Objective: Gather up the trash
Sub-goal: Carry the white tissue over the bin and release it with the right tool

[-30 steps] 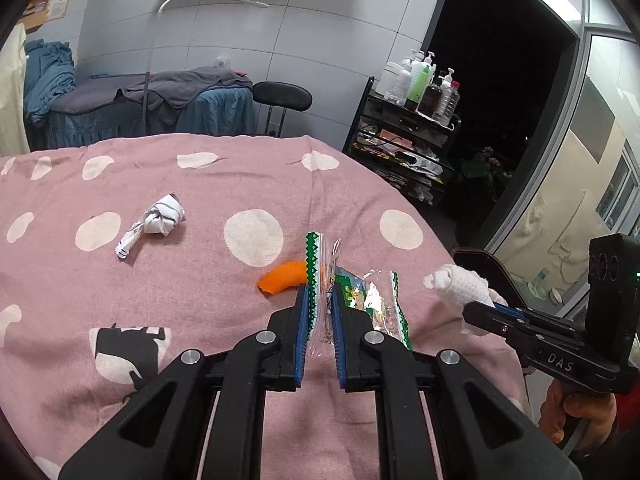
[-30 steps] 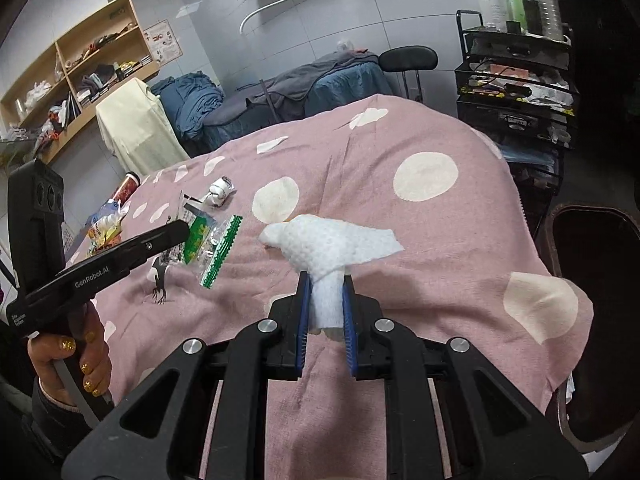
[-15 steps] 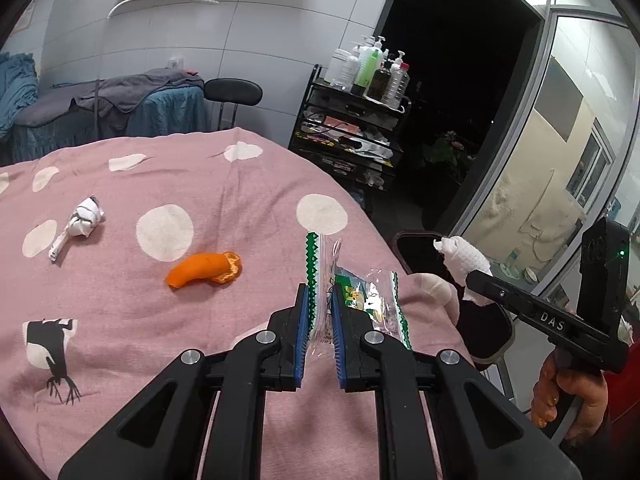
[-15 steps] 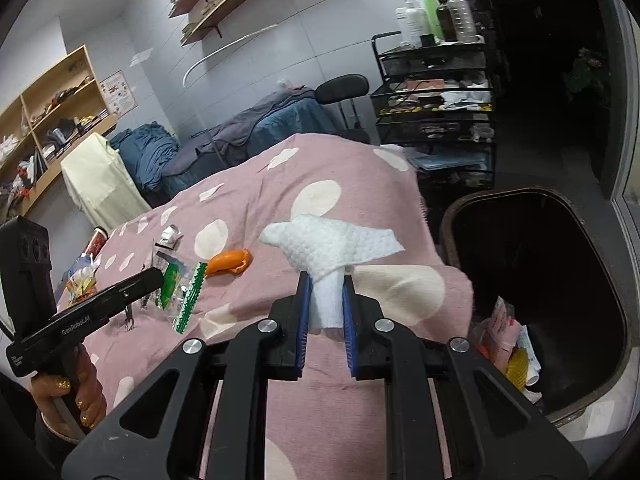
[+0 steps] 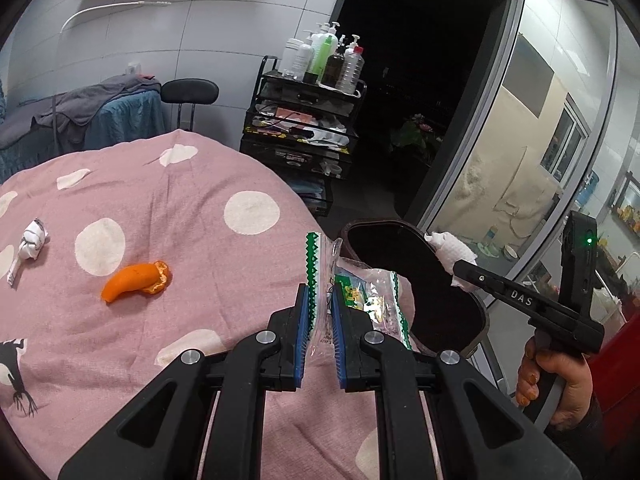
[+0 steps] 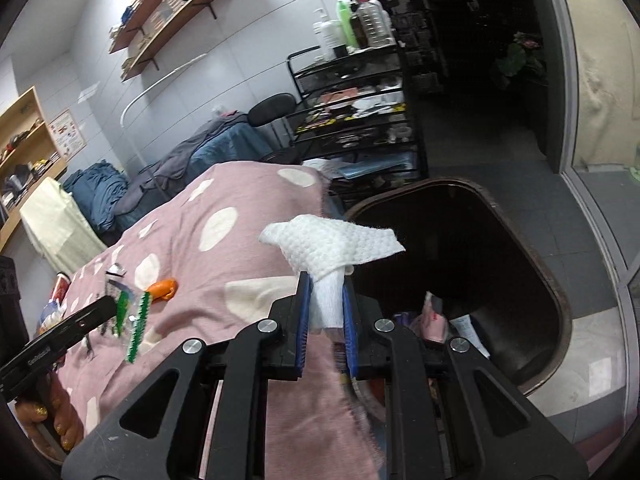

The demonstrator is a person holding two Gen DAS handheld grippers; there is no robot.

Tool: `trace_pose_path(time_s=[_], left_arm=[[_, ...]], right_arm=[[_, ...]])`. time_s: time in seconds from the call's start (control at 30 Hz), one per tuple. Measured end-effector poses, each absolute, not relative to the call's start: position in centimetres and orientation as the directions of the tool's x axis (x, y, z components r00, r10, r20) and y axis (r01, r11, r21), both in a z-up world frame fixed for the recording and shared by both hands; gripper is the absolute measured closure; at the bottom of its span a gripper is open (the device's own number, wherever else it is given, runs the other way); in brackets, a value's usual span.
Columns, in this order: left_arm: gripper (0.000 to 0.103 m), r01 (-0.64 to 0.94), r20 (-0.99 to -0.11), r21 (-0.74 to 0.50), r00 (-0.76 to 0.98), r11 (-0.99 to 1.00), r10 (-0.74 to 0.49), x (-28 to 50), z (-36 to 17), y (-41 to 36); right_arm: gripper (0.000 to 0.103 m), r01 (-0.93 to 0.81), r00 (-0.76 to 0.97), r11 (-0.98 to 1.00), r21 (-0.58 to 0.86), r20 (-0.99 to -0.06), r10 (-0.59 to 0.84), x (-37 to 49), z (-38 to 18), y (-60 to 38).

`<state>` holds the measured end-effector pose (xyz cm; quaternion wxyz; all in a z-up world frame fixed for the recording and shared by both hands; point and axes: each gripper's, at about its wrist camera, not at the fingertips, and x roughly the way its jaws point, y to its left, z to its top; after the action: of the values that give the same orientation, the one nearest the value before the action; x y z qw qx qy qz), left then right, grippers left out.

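Note:
My left gripper (image 5: pixel 320 300) is shut on a clear plastic wrapper with green zigzag edges (image 5: pixel 360 292), held above the pink table's right edge. My right gripper (image 6: pixel 325 300) is shut on a crumpled white paper towel (image 6: pixel 332 246), held at the near rim of the dark trash bin (image 6: pixel 556 292). The bin (image 5: pixel 452 312) stands on the floor beside the table and holds some trash. The right gripper (image 5: pixel 460 270) with the towel (image 5: pixel 450 248) also shows in the left wrist view, over the bin. An orange peel (image 5: pixel 136 280) and a small white crumpled wrapper (image 5: pixel 32 240) lie on the tablecloth.
The pink polka-dot tablecloth (image 5: pixel 180 200) covers the table. A black wire rack with bottles (image 5: pixel 308 120) stands behind the bin. A black stool (image 5: pixel 190 92) and a cloth-covered bed (image 5: pixel 80 120) are at the back. A glass partition (image 5: pixel 540 160) is on the right.
Both grippers have swung right, off the table toward the bin, still holding their items. The bin now fills more of both views.

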<state>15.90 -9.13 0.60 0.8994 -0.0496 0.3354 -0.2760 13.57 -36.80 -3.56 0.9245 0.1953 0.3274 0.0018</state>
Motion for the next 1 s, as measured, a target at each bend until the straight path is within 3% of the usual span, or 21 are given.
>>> trace_pose_path(time_s=[0.6,0.63,0.73,1.0], left_arm=[[0.091,0.507,-0.592,-0.255,0.592,0.824,-0.547,16.2,0.2,-11.6],[0.091,0.508,-0.593,-0.254,0.59,0.823,-0.547,16.2,0.2,-11.7],[0.091,0.512,-0.596,-0.252,0.586,0.821,-0.548,16.2,0.1,-12.0],[0.091,0.533,-0.591,-0.24,0.582,0.811,-0.558,16.5,0.5,-13.2]], right_arm=[[0.083,0.349,0.656,0.873,0.341,-0.754,0.032,16.6,-11.0,-41.8],[0.078,0.351,0.651,0.873,0.339,-0.758,0.032,16.6,-11.2,-41.8],[0.041,0.355,0.658,0.867,0.349,-0.752,0.033,16.3,-11.7,-41.8],[0.03,0.343,0.683,0.876,0.338,-0.73,0.014,14.9,-11.1,-41.0]])
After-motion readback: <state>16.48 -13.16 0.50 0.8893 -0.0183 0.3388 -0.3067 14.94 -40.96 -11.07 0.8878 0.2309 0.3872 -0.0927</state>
